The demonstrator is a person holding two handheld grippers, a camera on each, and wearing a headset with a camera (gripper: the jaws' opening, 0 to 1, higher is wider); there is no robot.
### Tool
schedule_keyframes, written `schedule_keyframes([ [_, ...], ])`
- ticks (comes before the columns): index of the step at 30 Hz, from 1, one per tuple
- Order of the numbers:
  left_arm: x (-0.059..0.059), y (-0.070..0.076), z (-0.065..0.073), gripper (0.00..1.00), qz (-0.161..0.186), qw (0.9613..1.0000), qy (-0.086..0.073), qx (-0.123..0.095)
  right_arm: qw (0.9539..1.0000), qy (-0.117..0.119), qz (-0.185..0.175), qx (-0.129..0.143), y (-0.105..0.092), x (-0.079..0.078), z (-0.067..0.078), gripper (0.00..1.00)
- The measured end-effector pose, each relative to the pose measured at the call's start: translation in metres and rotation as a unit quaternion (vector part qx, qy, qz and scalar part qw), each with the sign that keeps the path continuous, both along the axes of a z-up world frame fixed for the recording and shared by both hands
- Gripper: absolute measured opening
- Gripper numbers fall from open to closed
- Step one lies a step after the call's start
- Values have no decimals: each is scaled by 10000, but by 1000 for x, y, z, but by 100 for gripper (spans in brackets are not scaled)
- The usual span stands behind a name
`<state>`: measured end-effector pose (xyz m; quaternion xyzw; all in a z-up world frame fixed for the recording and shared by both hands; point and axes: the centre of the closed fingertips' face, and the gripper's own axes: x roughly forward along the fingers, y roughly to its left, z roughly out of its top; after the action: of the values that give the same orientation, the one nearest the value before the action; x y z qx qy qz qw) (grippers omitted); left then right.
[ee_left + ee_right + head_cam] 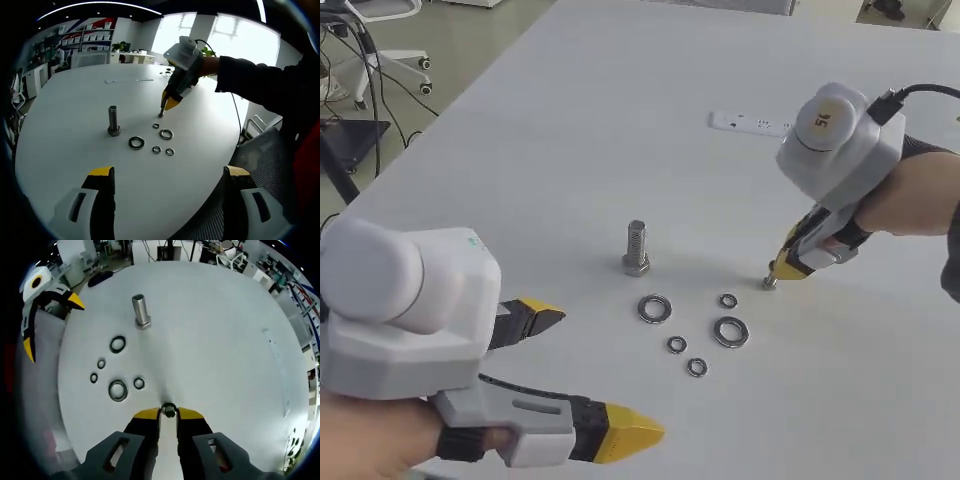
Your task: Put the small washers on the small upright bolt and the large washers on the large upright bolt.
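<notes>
The right gripper (169, 413), held in a person's hand (908, 198) with a dark sleeve, has its yellow-tipped jaws drawn in tight on the small bolt (770, 282). The bolt stands on the white table (570, 150) at the right of the work.

Just left of that bolt and slightly nearer, five rings lie flat and loose on the tabletop, each apart from the others. Three are small washers (728, 300), one close beside the small bolt and two nearer the person. Two are large washers (730, 331), one in the middle of the cluster and the other at its left edge.

The large bolt (636, 248) stands upright on its hex head with its thread bare. It is just beyond the left-hand large washer and well apart from the small bolt.

At the near left, the left gripper (605, 375) hangs over the table close to its near edge. Its jaws are spread wide with only air between them, and its yellow tips point toward the washers.

Far across the table, beyond the right gripper, lies a thin white strip (750, 124) with small dark marks. Past the table's far left edge, a white-legged office chair (395, 60) stands on the floor.
</notes>
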<state>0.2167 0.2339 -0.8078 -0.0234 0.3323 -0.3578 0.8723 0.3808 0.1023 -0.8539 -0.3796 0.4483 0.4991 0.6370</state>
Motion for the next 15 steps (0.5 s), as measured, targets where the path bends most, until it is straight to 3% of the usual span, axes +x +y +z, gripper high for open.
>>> schedule_keyframes([
  [15, -2, 0, -2, 89, 12, 10000, 31, 14, 9999, 97, 5, -38, 2, -2, -14, 13],
])
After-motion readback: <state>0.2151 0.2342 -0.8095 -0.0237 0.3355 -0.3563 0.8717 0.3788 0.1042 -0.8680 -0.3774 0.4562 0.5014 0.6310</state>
